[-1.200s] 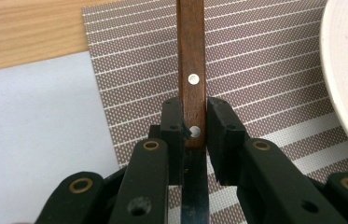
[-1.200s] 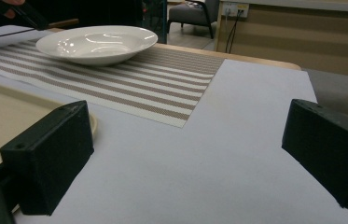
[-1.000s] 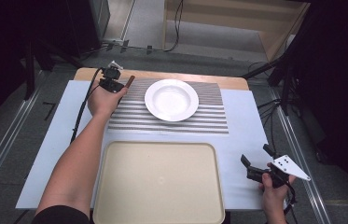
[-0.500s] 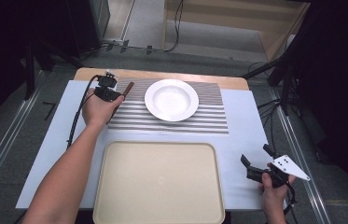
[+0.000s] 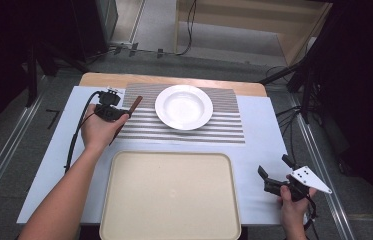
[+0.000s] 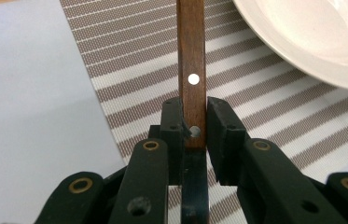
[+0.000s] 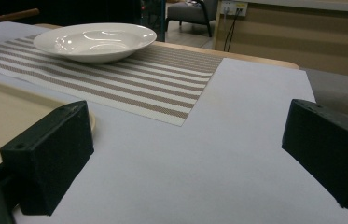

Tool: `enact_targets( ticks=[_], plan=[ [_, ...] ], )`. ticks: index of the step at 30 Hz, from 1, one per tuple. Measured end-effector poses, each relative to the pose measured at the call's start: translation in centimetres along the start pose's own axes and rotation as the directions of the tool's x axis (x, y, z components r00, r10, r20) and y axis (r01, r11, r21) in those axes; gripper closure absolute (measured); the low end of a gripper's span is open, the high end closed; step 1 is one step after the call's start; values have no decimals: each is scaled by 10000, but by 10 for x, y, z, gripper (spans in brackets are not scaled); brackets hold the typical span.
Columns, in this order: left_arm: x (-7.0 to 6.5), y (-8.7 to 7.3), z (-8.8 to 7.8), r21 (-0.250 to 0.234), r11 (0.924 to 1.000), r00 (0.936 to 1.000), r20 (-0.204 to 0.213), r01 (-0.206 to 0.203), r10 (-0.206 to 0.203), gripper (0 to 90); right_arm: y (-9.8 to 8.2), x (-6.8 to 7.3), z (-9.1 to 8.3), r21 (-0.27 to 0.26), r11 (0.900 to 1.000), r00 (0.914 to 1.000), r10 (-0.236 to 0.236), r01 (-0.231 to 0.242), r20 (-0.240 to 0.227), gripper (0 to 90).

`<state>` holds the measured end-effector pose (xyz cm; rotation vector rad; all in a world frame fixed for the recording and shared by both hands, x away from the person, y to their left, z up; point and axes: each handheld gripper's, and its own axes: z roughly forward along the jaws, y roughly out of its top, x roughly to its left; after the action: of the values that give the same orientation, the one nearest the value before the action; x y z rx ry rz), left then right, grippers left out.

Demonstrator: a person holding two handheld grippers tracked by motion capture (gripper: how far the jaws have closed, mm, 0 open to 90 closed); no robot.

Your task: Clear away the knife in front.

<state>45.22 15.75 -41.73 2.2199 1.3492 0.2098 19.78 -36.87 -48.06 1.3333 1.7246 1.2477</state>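
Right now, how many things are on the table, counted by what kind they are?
Plates: 1, the white plate
Trays: 1, the beige tray
Striped mats: 1, the placemat
Wooden-handled utensils: 1, the wooden handle, held in the left gripper, not lying on the table
Total: 4

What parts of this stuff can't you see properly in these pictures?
- Wooden handle: its far end is cut off by the top edge of the left gripper view; in the high view the hand covers its lower part.
- Plate: cut off by that view's top and right edges.
- Tray: cut off by the high view's bottom edge.
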Motion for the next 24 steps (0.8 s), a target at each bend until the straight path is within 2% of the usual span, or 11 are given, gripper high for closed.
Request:
enact_targets(
  ticks=[11, 19, 23, 24],
  plan=[
    [-16, -15, -26, -313, 9980, 9984, 121, -555, 559, 775, 0, 0, 0, -11, 10000, 10000, -19, 19, -9, 5],
    [-28, -36, -37, -233, 9973, 9965, 456, -690, 700, 775, 0, 0, 0, 0, 10000, 10000, -23, 23, 0, 5],
    [-32, -45, -42, -345, 9977, 9963, 616, -577, 597, 775, 0, 0, 0, 3, 10000, 10000, -17, 17, 10, 5],
    [-35, -47, -42, -335, 9977, 9968, 521, -589, 606, 775, 0, 0, 0, 3, 10000, 10000, -29, 29, 6, 5]
  ],
)
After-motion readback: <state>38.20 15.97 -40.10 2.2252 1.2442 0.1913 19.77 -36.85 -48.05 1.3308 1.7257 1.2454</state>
